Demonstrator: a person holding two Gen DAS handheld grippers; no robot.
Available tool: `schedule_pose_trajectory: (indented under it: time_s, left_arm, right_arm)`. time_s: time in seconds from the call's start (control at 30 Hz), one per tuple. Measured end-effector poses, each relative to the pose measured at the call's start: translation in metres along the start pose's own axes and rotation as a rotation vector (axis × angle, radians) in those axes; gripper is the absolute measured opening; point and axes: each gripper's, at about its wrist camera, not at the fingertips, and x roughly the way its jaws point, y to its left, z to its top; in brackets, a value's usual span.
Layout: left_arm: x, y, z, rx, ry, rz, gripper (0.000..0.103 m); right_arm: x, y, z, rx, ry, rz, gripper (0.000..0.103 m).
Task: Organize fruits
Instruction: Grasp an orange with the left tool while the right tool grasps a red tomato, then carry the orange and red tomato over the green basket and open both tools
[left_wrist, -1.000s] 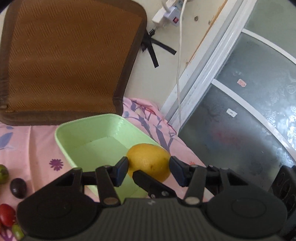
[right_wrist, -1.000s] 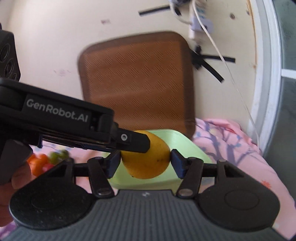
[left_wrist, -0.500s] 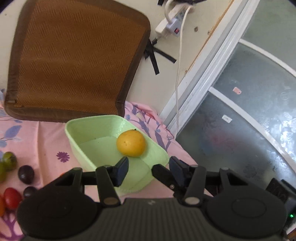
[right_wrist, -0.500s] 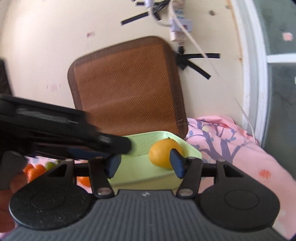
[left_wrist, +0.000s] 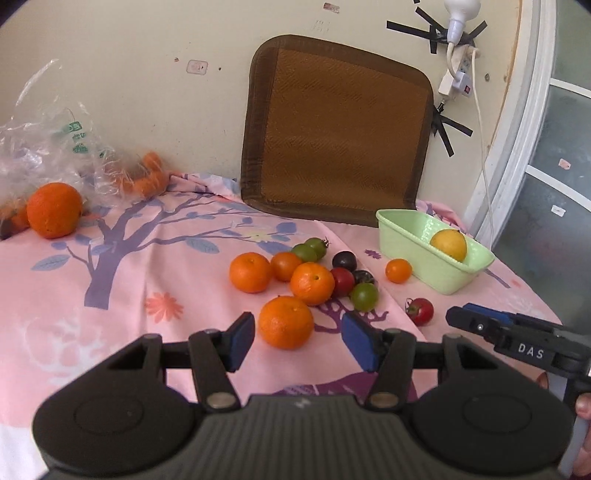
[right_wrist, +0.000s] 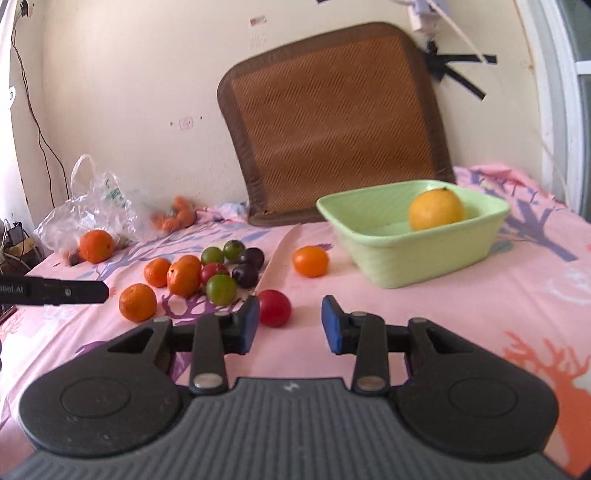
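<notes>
An orange (left_wrist: 286, 322) sits dead ahead of the left gripper (left_wrist: 297, 341), at 12 o'clock between its spread, empty jaws and just beyond the blue pads; being round, it offers no long axis to square up to. Behind it, from 11 to 1 o'clock, lies the loose cluster: more oranges (left_wrist: 249, 272), green (left_wrist: 364, 296) and dark fruit on the pink cloth (left_wrist: 110, 295). The green tub (left_wrist: 443, 280) stands at 2 o'clock with one yellow fruit (left_wrist: 448, 244) inside.

The right gripper (right_wrist: 290, 325) also hangs released and empty, a red tomato (right_wrist: 274, 307) just beside its left pad at about 11 o'clock, slightly off the gap's centre. A small orange fruit (right_wrist: 310, 261) lies farther out at 12, and the tub rim (right_wrist: 369, 192) at 1 o'clock.

Judged by line-up, the left gripper is the better placed for the next pick, its orange centred between the jaws; the right would need a small shift toward 11 o'clock for the tomato.

A second ago both cameras were close over the tub with the yellow fruit between the jaws. Half a second ago it lay in the tub. Both grippers have since pulled back, so the whole spread of fruit is in view.
</notes>
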Motion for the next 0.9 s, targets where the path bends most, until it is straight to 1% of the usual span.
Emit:
schedule_pose_trajectory:
  time_s: [0.07,0.1,0.2,0.3,0.33,0.37,0.4,0.43,0.47,0.57,0.67,0.77,0.83,0.9]
  left_arm:
    - [0.011,-0.001,0.004,0.005,0.009,-0.016,0.059]
    - [0.017,-0.002,0.004,0.017,0.014,-0.013,0.063]
    - [0.034,-0.005,0.002,0.04,0.036,0.036,0.064]
    - [0.046,0.0,-0.002,0.012,0.063,0.051,0.058]
    - [0.049,0.001,-0.003,0.003,0.069,0.051,0.046]
    - [0.049,0.001,-0.005,0.005,0.061,0.058,0.043]
    - [0.049,-0.001,-0.007,0.017,0.055,0.068,0.041]
    - [0.047,-0.002,-0.009,0.027,0.051,0.069,0.041]
    - [0.045,-0.004,-0.01,0.024,0.053,0.061,0.041]
    - [0.037,-0.015,-0.016,0.004,0.073,-0.005,0.04]
    - [0.031,-0.038,-0.024,0.029,0.081,-0.061,0.04]
    - [0.028,-0.071,-0.029,0.075,0.081,-0.147,0.04]
    - [0.029,-0.094,-0.031,0.122,0.076,-0.194,0.04]
    - [0.035,-0.119,-0.033,0.163,0.09,-0.24,0.04]
  right_arm:
    - [0.011,0.005,0.004,0.005,0.026,0.008,0.04]
    - [0.017,0.005,0.006,0.007,0.036,0.008,0.041]
    - [0.031,0.005,0.007,0.012,0.087,0.017,0.041]
    - [0.041,0.006,0.009,0.005,0.117,0.029,0.042]
    - [0.043,0.005,0.009,0.003,0.13,0.033,0.042]
    - [0.043,0.005,0.009,-0.001,0.133,0.035,0.042]
    - [0.042,0.006,0.008,-0.01,0.138,0.034,0.042]
    - [0.041,0.007,0.007,-0.02,0.137,0.032,0.039]
    - [0.039,0.008,0.007,-0.03,0.137,0.037,0.029]
    - [0.027,0.009,0.002,-0.047,0.128,0.037,0.03]
    - [0.002,0.004,-0.007,-0.043,0.103,0.023,0.03]
    - [-0.03,-0.007,-0.019,-0.037,0.07,-0.028,0.03]
    - [-0.05,-0.019,-0.026,-0.028,0.052,-0.081,0.03]
    - [-0.067,-0.03,-0.034,-0.018,0.047,-0.135,0.03]
